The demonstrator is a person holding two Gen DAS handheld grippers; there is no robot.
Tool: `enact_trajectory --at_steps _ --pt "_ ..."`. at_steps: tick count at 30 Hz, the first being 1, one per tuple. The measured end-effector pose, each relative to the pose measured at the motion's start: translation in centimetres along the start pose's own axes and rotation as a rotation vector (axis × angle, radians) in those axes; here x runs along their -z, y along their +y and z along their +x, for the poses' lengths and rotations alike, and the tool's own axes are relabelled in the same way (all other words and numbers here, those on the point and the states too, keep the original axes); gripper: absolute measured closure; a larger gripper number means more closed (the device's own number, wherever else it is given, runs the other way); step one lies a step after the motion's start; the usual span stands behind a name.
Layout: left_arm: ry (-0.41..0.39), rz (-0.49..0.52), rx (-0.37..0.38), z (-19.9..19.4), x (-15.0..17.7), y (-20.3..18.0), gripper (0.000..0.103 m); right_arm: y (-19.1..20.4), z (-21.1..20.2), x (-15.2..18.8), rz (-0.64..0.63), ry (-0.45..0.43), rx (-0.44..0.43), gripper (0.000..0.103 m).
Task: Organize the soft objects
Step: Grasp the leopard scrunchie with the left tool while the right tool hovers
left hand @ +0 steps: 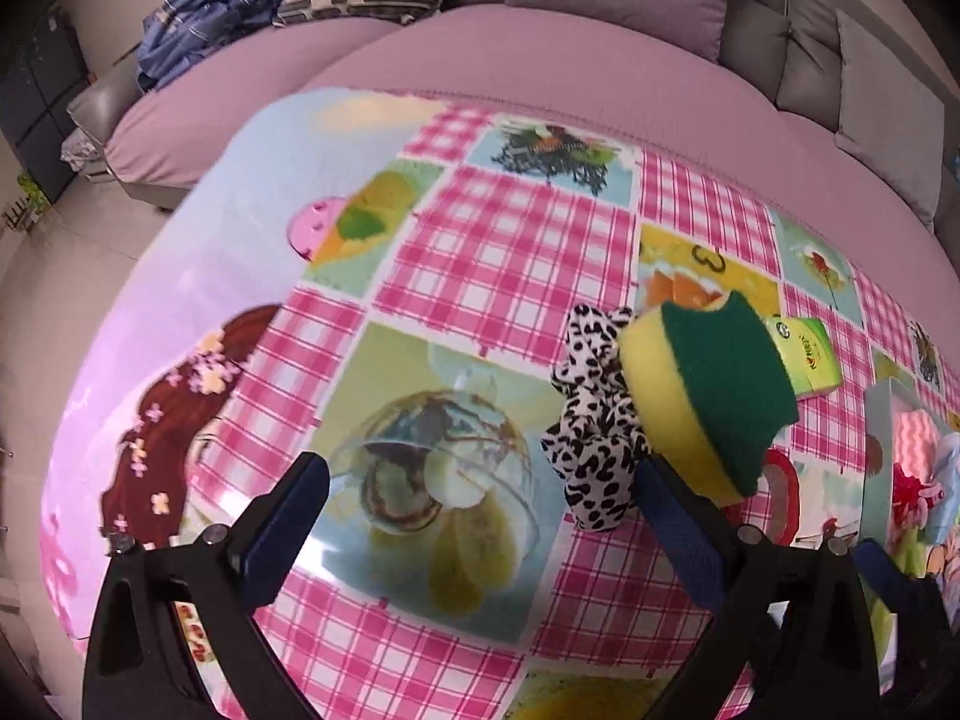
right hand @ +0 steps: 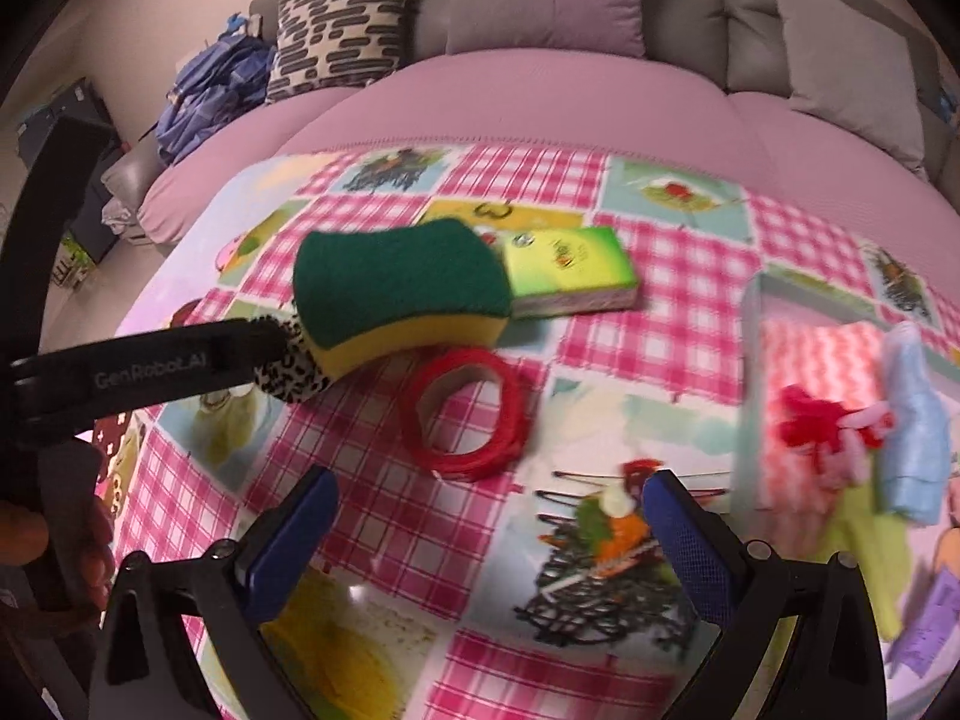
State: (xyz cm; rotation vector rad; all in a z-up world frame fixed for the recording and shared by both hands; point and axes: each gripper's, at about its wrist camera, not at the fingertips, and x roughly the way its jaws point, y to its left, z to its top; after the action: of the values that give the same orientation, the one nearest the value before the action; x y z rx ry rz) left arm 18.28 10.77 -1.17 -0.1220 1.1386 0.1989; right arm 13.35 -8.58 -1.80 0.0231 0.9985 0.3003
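Right wrist view: the tablecloth-covered table (right hand: 480, 324) carries a tray (right hand: 750, 360) of cloths at its right edge. The sponge (right hand: 396, 294) and leopard scrunchie (right hand: 288, 372) sit mid-table. Both the left gripper (left hand: 480, 480) and right gripper (right hand: 492, 492) are spread, empty; centre the scrunchie between the left fingers before closing.

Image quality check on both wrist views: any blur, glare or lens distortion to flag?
Left wrist: heavy fisheye bowing, dark vignette in the corners, pink washed-out glare on the tablecloth at left; sponge fairly sharp. Right wrist: same bowing; motion blur smears the cloths in the tray at right, red ring slightly soft, small specular spot on the cloth near the bottom.
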Motion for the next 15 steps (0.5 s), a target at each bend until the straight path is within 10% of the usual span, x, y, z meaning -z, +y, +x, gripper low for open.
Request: enact_trajectory --at_steps 15 --pt "0.032 0.017 0.091 2.3 -0.3 -1.3 0.031 1.0 3.4 -0.3 -0.015 0.005 0.003 0.015"
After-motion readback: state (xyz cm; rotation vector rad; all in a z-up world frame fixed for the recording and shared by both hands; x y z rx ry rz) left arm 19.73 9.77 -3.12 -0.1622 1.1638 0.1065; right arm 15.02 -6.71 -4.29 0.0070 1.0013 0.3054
